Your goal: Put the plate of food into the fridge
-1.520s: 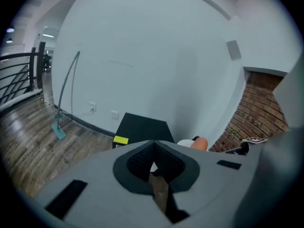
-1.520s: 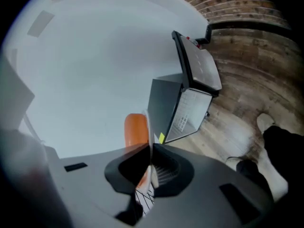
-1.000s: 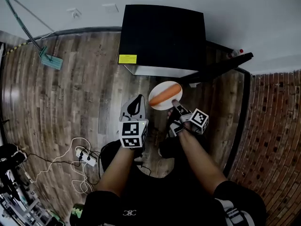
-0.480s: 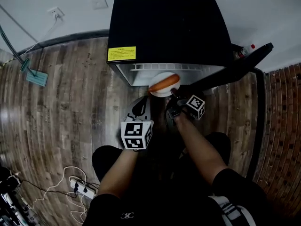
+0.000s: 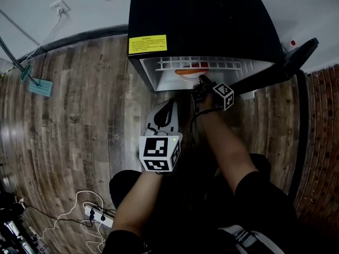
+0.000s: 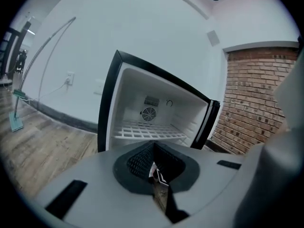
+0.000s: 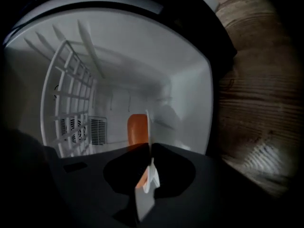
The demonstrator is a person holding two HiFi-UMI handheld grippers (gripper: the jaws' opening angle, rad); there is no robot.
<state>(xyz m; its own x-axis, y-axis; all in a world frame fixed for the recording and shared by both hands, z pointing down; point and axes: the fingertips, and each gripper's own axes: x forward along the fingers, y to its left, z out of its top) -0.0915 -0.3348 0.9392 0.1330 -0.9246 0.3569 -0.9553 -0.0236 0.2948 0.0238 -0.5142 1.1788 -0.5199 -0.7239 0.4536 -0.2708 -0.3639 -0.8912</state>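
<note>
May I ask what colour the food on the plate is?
The food on the plate is orange, clearest in the right gripper view.

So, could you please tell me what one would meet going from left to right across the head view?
Teal flat mop head → left gripper → right gripper, its jaws opening with the rim of the white plate between them → open black fridge door → red brick wall.

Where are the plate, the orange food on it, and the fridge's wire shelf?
plate (image 5: pixel 185 72): head view, its near rim.
orange food (image 7: pixel 137 129): right gripper view, middle of its visible side.
wire shelf (image 6: pixel 142 129): left gripper view, middle of the white grid.
</note>
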